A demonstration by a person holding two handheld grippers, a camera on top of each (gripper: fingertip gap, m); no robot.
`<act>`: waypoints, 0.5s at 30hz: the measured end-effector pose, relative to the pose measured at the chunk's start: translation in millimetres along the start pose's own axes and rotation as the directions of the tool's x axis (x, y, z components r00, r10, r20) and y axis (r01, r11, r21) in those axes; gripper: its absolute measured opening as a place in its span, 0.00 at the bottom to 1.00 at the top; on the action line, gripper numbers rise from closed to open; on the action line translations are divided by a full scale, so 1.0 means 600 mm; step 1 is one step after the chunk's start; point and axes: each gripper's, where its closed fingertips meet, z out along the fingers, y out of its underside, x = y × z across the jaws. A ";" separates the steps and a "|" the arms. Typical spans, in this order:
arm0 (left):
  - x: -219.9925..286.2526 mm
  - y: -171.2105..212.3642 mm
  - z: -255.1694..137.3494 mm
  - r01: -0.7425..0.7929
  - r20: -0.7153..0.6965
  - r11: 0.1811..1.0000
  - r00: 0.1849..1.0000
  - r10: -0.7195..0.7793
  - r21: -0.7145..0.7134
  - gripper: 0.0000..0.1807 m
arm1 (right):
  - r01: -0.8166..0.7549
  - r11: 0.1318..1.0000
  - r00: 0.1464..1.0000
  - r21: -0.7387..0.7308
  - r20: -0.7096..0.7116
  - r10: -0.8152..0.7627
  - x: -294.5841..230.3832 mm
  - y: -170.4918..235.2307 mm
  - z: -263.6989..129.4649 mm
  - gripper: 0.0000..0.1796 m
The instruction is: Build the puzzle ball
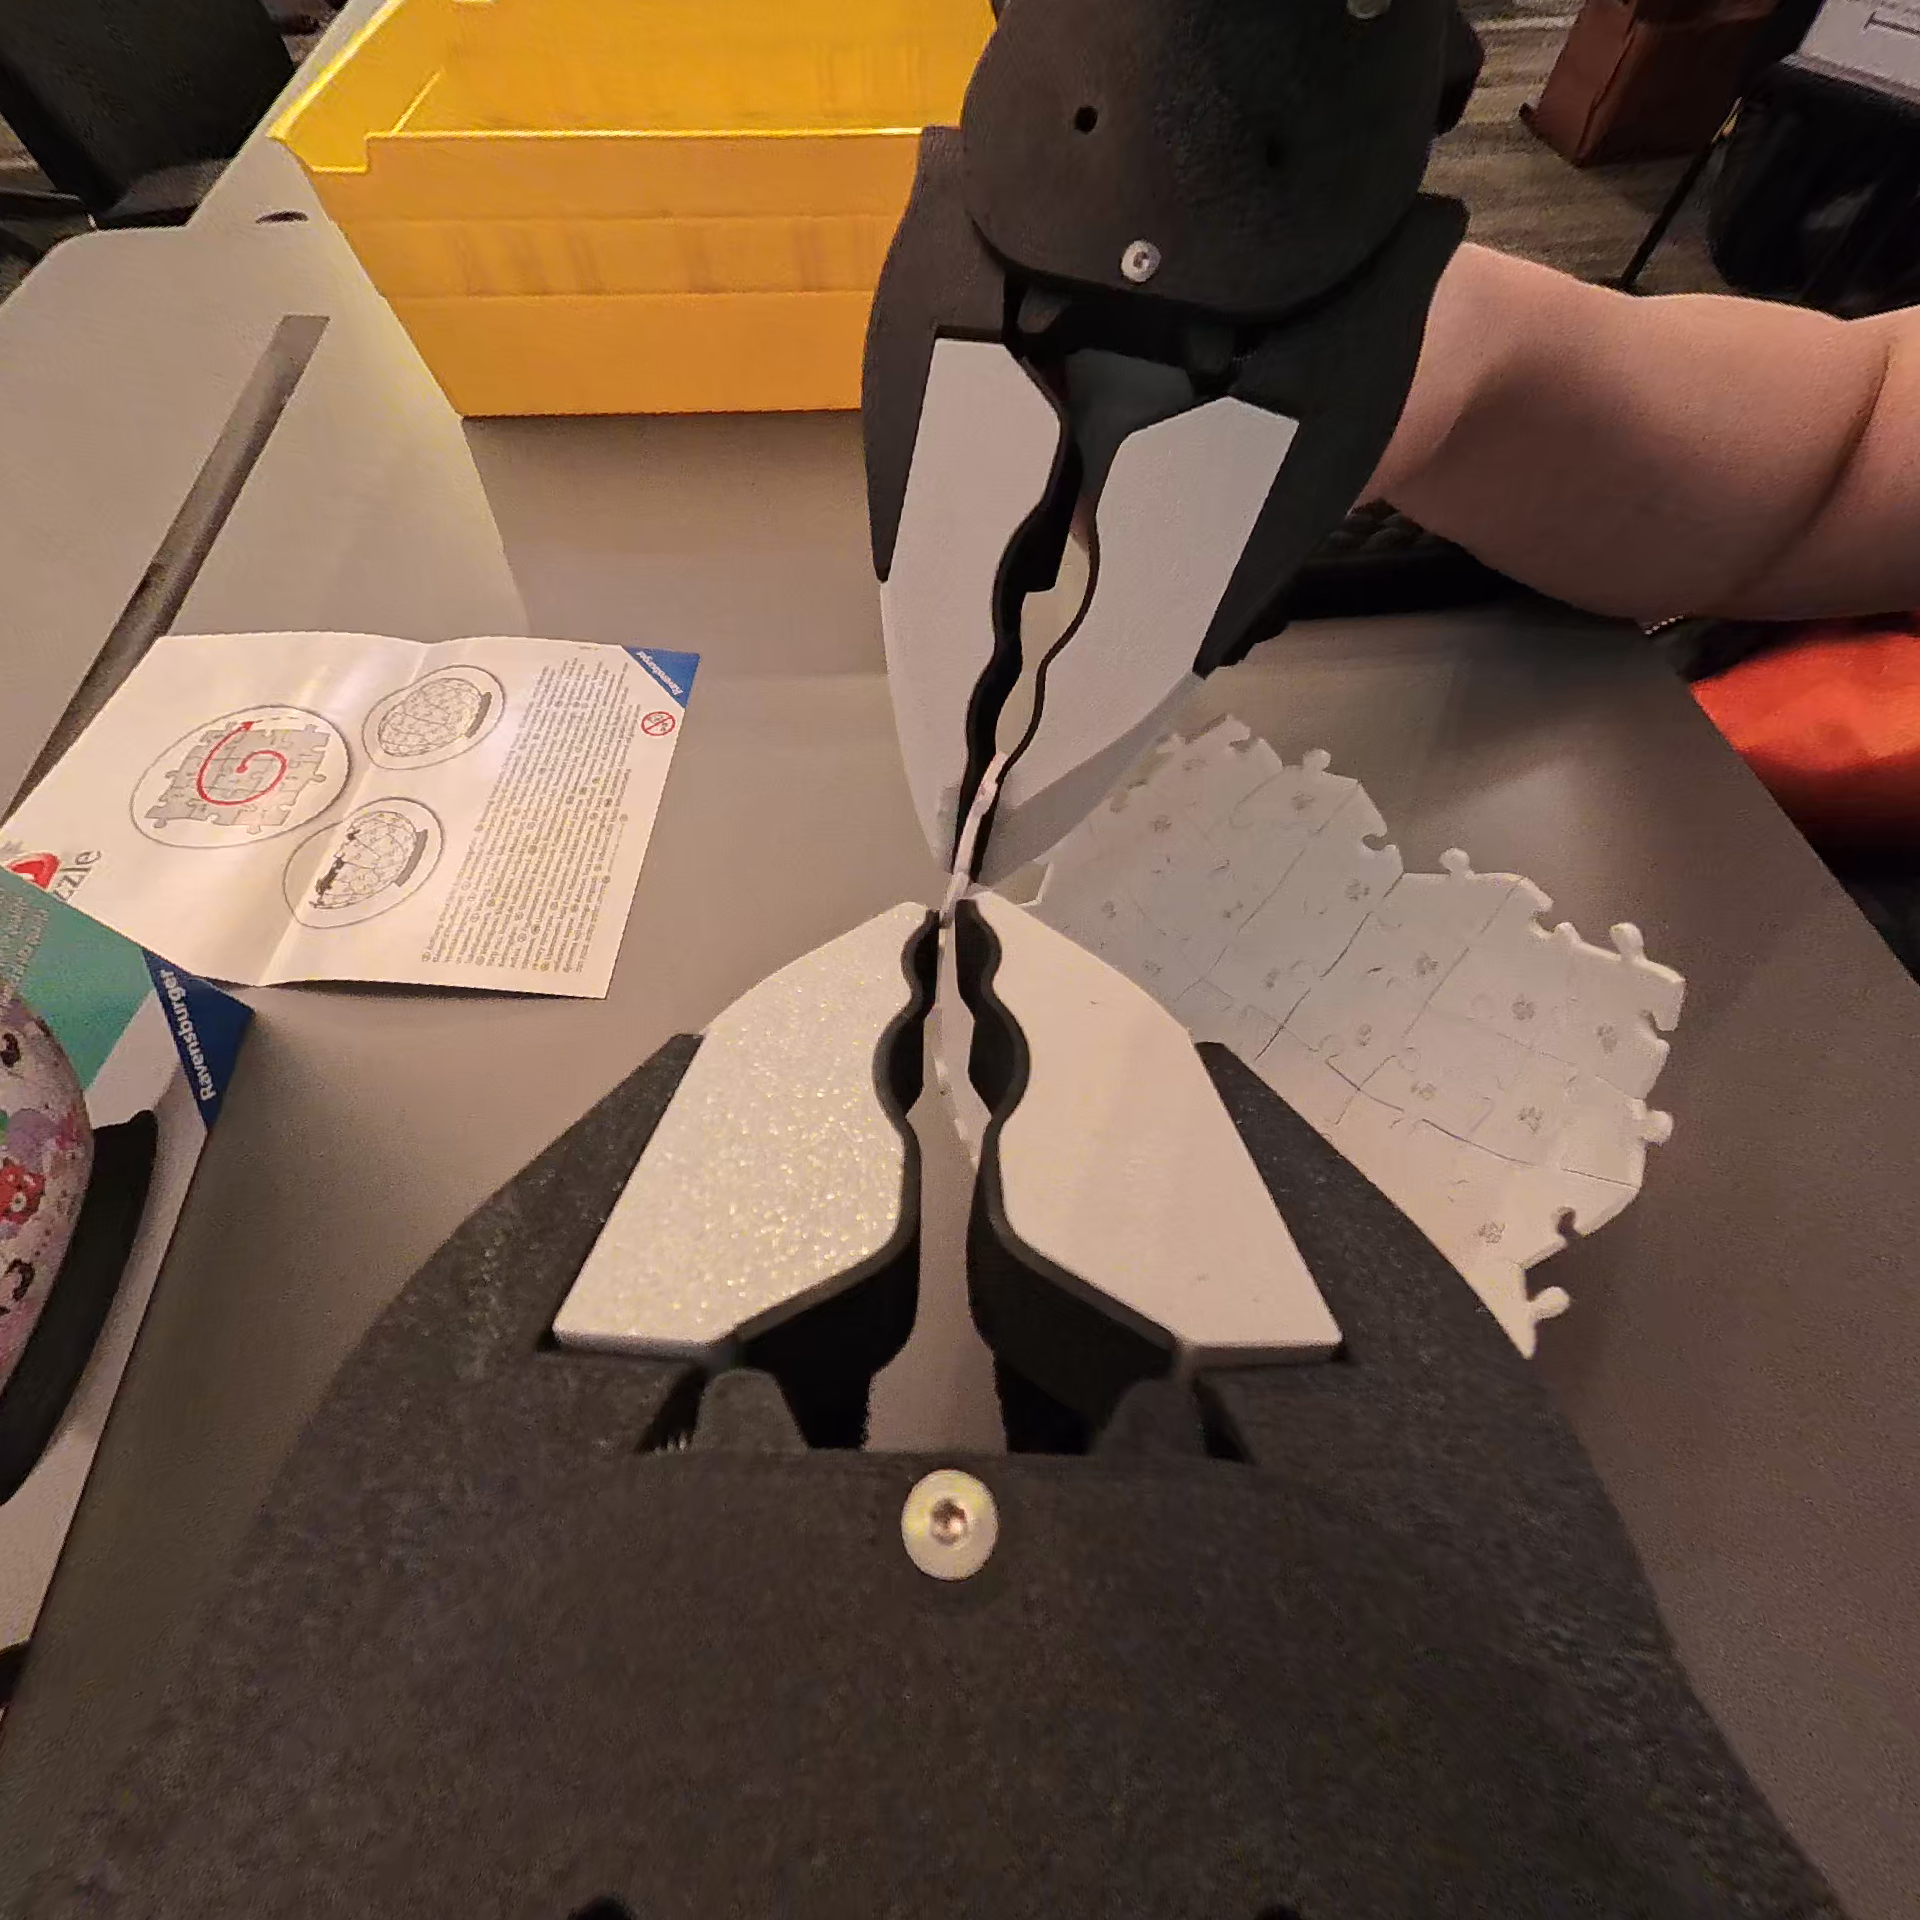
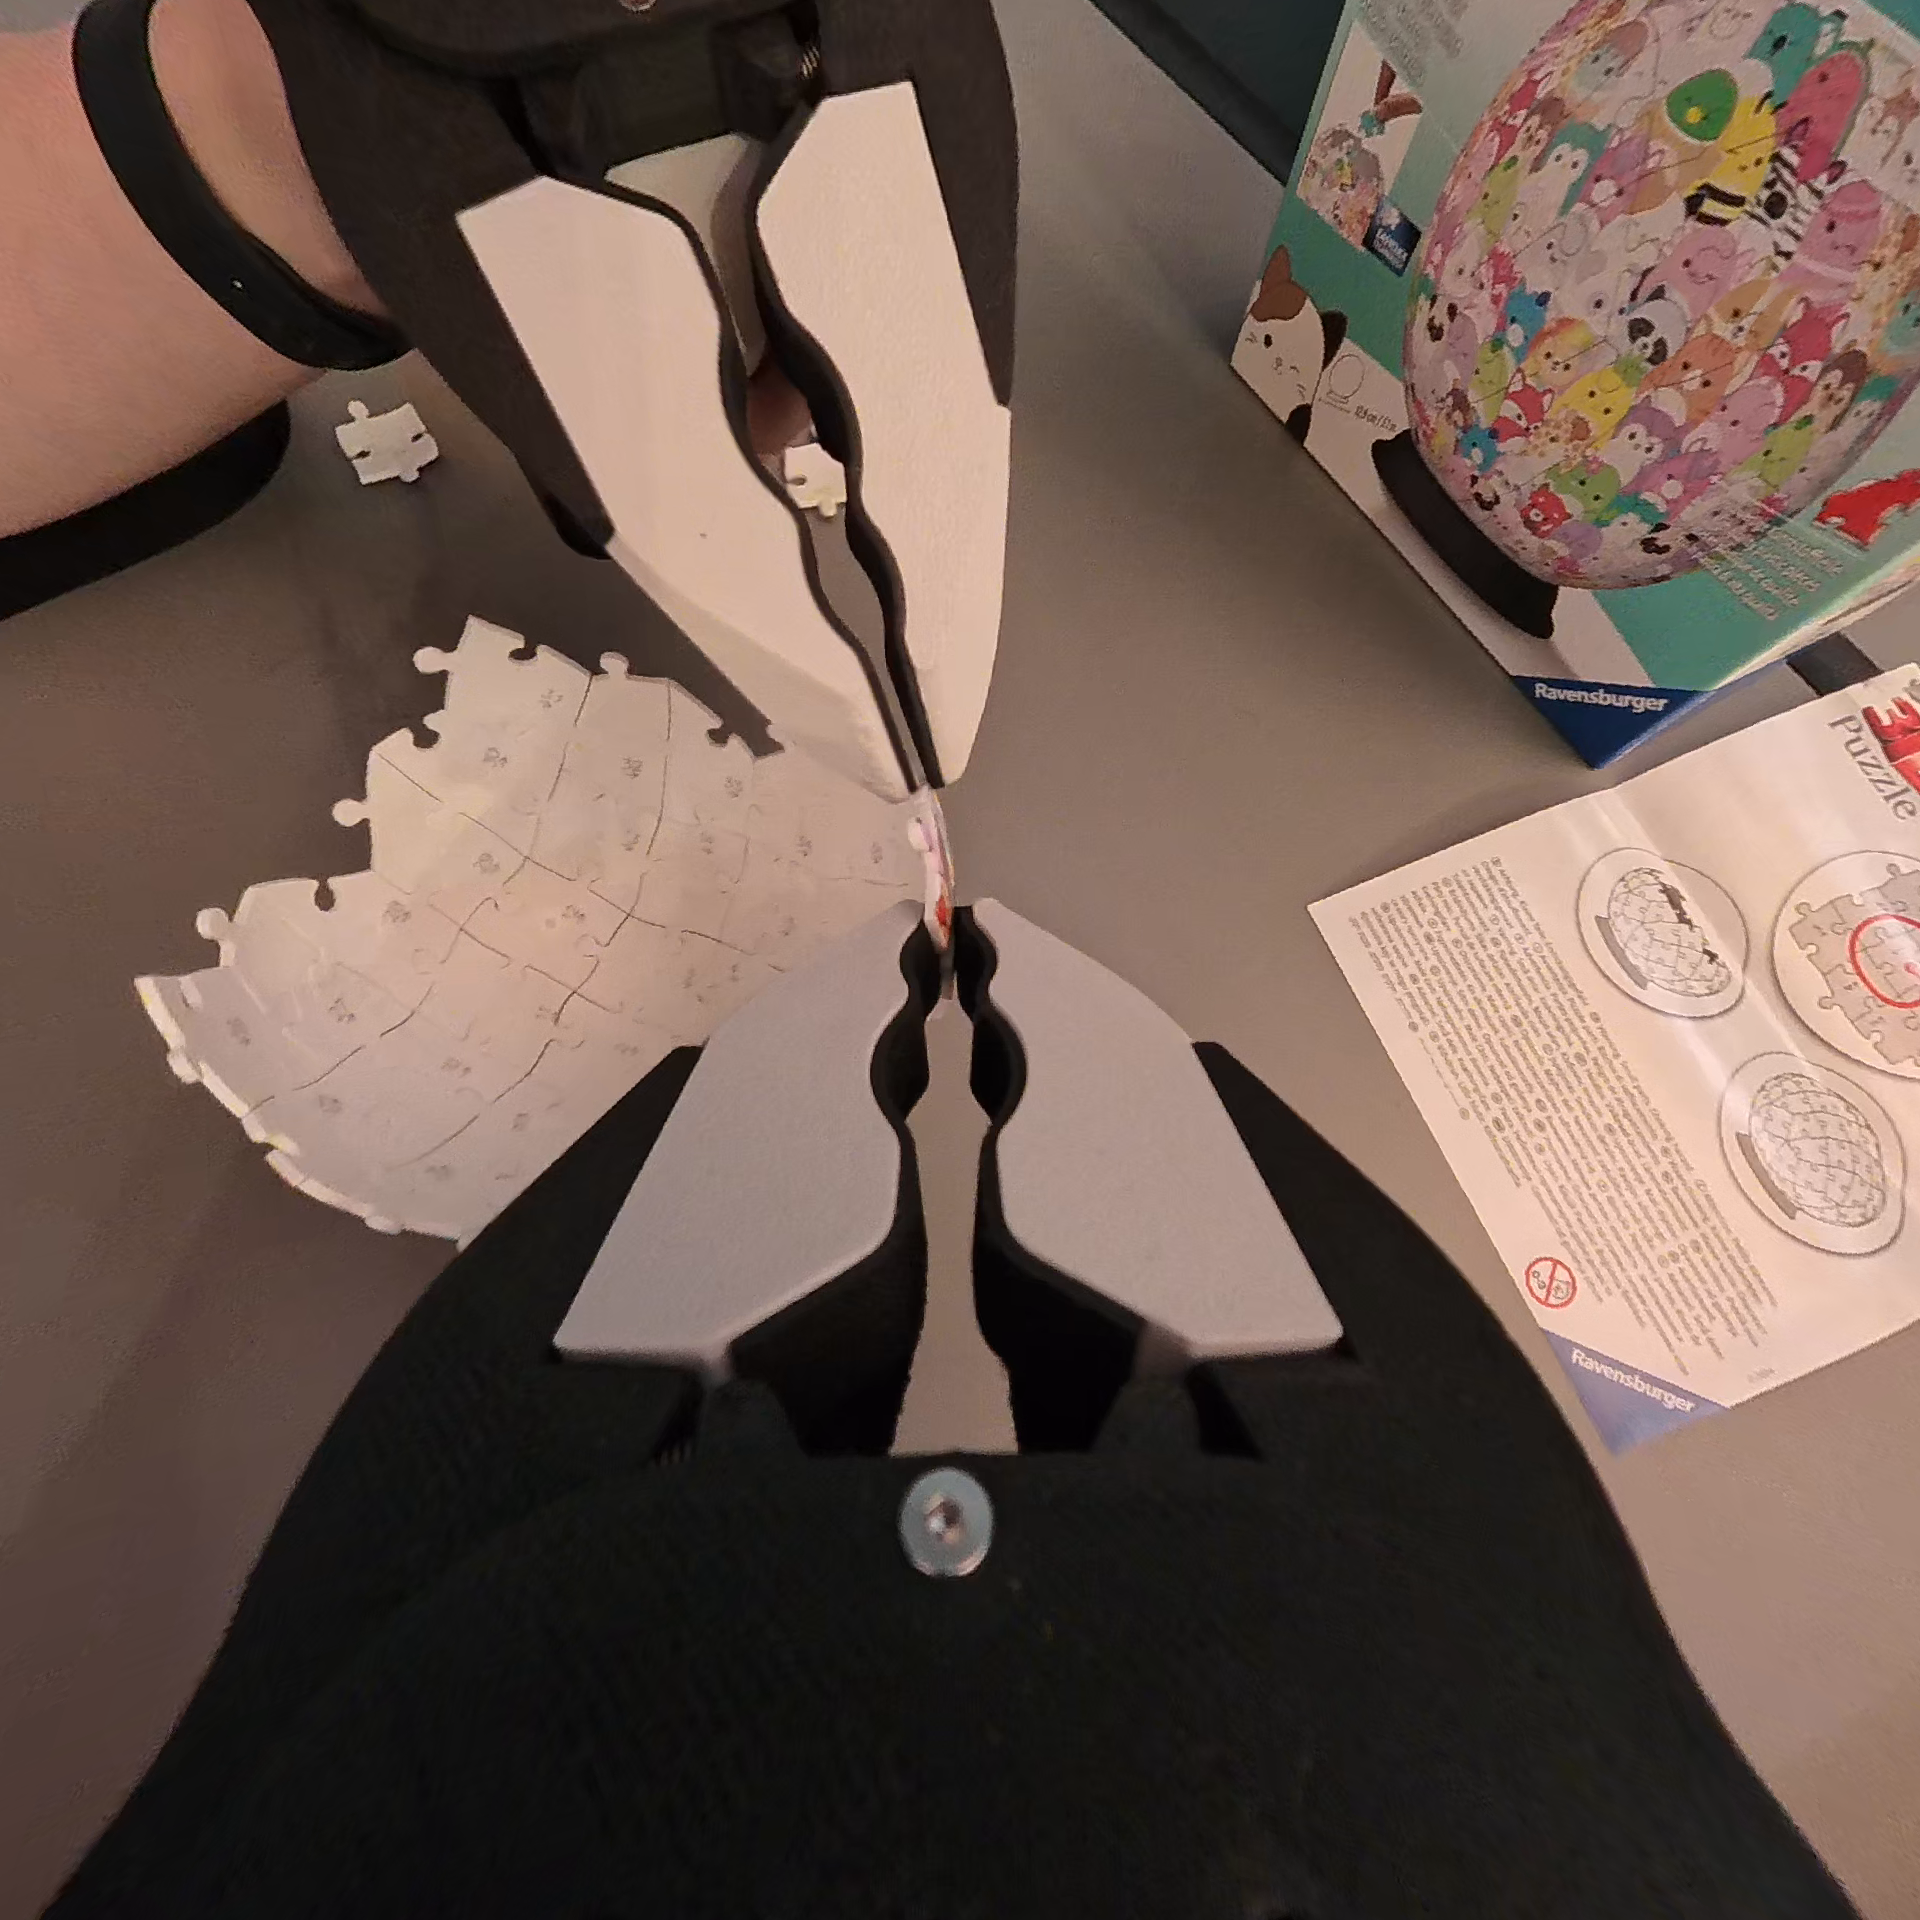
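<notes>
Left gripper (image 1: 948, 914): fingers pressed together on the near edge of the puzzle shell (image 1: 1382, 1018), seen edge-on between the tips. Right gripper (image 2: 948, 920): fingers likewise pinched on the same shell (image 2: 499, 935), at the rim where a strip of coloured print shows.

The two grippers meet tip to tip. In the left wrist view the right gripper (image 1: 982, 821) points in from the far side; in the right wrist view the left gripper (image 2: 925, 774) does the same. Each clamps the shell's edge, with only a small gap between the two grip points.

The shell is a curved sheet of joined white pieces, blank side in view, with knobbed outer edges. It fans out to the right of the tips in the left wrist view and to the left in the right wrist view, above the grey table (image 1: 727, 540).

Loose piece (image 2: 387, 442): on the table, far left in the right wrist view, well apart from the shell.

Leaflet (image 1: 353, 810): unfolded, flat on the table, left of the grippers.

Box (image 2: 1621, 343): upright, beside the leaflet (image 2: 1662, 1070).

Yellow bin (image 1: 644, 239): at the far side of the table.
</notes>
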 end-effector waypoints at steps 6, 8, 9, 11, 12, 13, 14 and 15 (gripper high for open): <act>0.001 0.001 0.004 -0.017 0.006 1.000 1.000 0.017 -0.010 0.01 | 0.025 1.000 1.000 -0.010 0.005 -0.025 0.000 0.004 0.000 0.02; 0.001 0.001 0.004 -0.026 0.008 1.000 1.000 0.026 -0.009 0.01 | 0.033 0.999 0.999 -0.007 0.009 -0.033 0.000 0.004 -0.001 0.02; 0.002 0.001 0.004 -0.028 0.007 1.000 1.000 0.028 -0.010 0.01 | 0.036 0.999 0.999 -0.003 0.011 -0.036 0.000 0.004 0.000 0.02; 0.002 0.000 0.003 -0.025 0.003 1.000 1.000 0.025 -0.008 0.01 | 0.045 0.999 0.999 0.000 0.009 -0.045 0.000 0.003 0.000 0.03; 0.002 0.000 0.003 -0.023 0.001 1.000 1.000 0.023 -0.005 0.01 | 0.044 0.999 0.999 0.000 0.007 -0.044 0.001 0.003 0.000 0.03; 0.002 0.000 0.003 -0.022 0.000 1.000 1.000 0.022 -0.005 0.01 | 0.043 0.999 0.999 0.000 0.006 -0.043 0.001 0.003 0.000 0.04; 0.002 0.000 0.003 -0.022 0.000 1.000 1.000 0.022 -0.006 0.01 | 0.040 0.999 0.999 0.002 0.002 -0.040 0.002 0.003 0.000 0.04; 0.003 0.000 0.003 -0.023 0.000 1.000 1.000 0.023 -0.005 0.01 | 0.037 0.999 0.999 0.004 0.005 -0.037 0.002 0.003 0.000 0.05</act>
